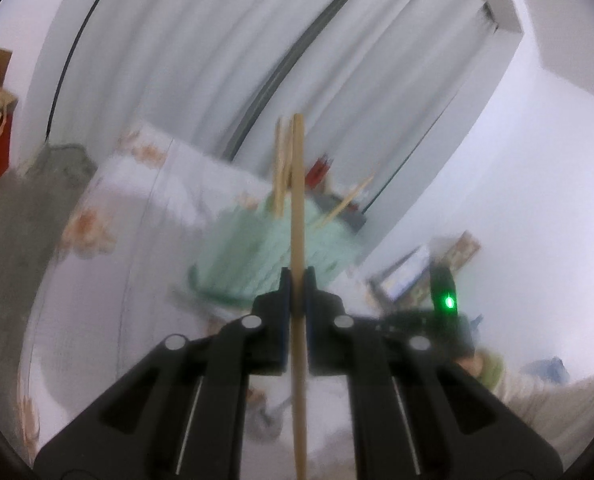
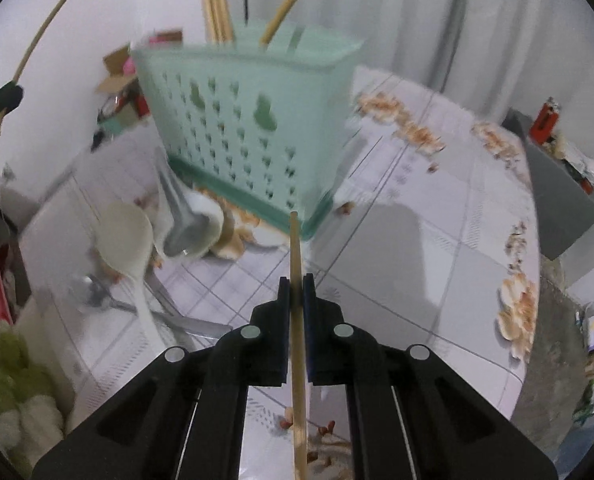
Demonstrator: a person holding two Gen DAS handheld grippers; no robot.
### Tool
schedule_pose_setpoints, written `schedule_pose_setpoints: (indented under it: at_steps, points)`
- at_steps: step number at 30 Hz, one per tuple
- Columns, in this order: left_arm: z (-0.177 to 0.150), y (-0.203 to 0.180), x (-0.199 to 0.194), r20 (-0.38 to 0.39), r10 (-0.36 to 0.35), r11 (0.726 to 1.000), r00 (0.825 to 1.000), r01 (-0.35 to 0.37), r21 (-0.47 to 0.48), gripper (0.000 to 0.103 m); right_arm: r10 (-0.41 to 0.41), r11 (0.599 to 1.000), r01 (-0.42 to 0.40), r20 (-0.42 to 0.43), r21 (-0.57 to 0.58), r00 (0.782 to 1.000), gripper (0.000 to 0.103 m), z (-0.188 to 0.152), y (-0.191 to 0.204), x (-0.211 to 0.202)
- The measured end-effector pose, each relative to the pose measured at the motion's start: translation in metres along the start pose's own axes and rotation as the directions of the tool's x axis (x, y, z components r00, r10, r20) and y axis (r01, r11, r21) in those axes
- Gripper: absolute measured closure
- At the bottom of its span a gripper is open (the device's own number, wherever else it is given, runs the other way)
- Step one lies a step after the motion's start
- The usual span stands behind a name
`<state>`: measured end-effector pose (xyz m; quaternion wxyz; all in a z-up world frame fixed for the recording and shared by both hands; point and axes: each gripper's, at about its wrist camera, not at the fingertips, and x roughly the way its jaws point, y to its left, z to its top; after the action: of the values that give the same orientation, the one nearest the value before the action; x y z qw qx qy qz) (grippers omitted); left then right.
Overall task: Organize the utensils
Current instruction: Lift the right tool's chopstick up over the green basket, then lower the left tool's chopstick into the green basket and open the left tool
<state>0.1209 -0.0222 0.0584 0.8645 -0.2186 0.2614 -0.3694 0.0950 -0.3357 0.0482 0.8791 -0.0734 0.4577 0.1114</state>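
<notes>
Left gripper [image 1: 297,280] pinched on a pale wooden chopstick [image 1: 297,200] – raised before the mint-green perforated plastic utensil holder [image 2: 249,128]. Right gripper [image 2: 297,286] clamped on a second wooden chopstick [image 2: 295,248] – tip just short of the holder's base. Inside the holder, more chopsticks [image 2: 217,0]; beside its base, white plastic spoons [image 2: 125,236].

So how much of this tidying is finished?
Partly done. Several wooden chopsticks already stand in the pale green perforated plastic holder. The left gripper and the right gripper each clamp one wooden chopstick. A white plastic rice paddle and grey spoons are left on the table.
</notes>
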Motion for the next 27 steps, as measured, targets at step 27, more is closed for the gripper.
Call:
schedule_pose_setpoints:
  at_steps: [27]
  points:
    - [0.096, -0.029, 0.166, 0.260, 0.180, 0.980, 0.949, -0.195, 0.031, 0.098, 0.011, 0.951, -0.148, 0.448, 0.271, 0.894, 0.097, -0.015, -0.060, -0.098]
